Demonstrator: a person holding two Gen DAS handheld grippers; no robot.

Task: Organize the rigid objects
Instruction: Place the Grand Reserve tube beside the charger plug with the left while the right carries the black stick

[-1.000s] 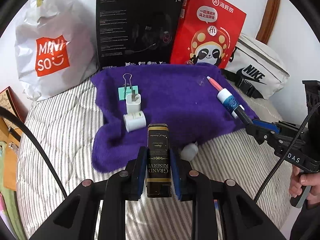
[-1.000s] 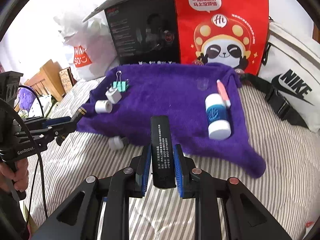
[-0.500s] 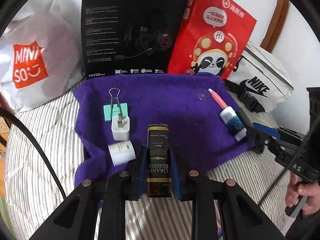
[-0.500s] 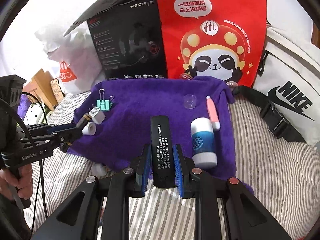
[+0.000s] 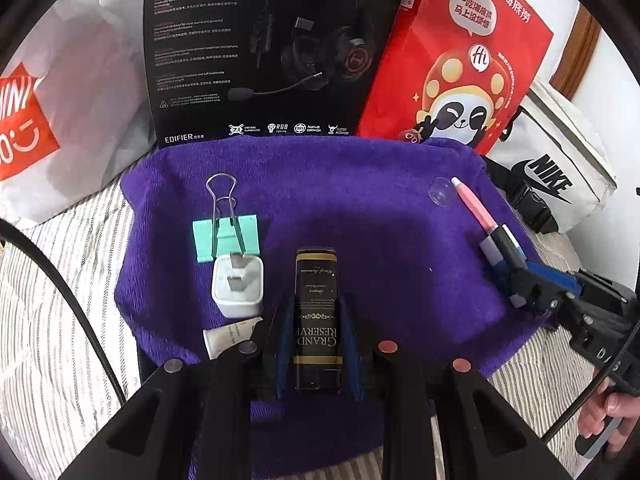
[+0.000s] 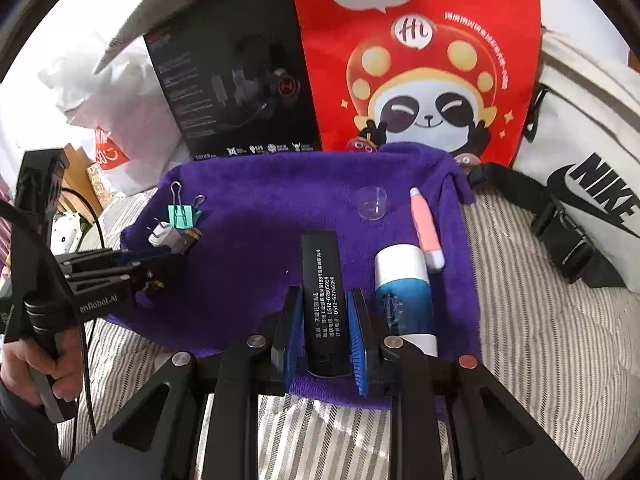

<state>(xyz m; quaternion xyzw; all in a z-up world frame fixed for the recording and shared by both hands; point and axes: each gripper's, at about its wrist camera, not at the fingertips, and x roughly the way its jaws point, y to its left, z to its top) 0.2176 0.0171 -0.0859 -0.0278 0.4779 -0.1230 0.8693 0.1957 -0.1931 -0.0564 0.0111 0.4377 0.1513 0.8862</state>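
My left gripper (image 5: 316,307) is shut on a black box with a gold "Grand Reserve" label (image 5: 316,276), low over the purple towel (image 5: 360,200). A white charger plug (image 5: 238,286), a green binder clip (image 5: 226,236) and a small white tube (image 5: 228,338) lie just left of it. My right gripper (image 6: 325,294) is shut on a slim black box with white print (image 6: 320,256), over the same towel (image 6: 260,200). A blue-and-white bottle (image 6: 404,288), a pink pen (image 6: 426,232) and a clear cap (image 6: 372,202) lie to its right.
Behind the towel stand a black headset box (image 5: 256,52) and a red panda bag (image 5: 460,64). A white Nike bag (image 6: 580,128) lies at the right, a white Miniso bag (image 5: 60,100) at the left. Striped bedding (image 6: 540,320) surrounds the towel.
Both grippers have moved forward and slightly down, from the striped bedding to over the towel. Each still holds its black box. The items on the towel lie as before.
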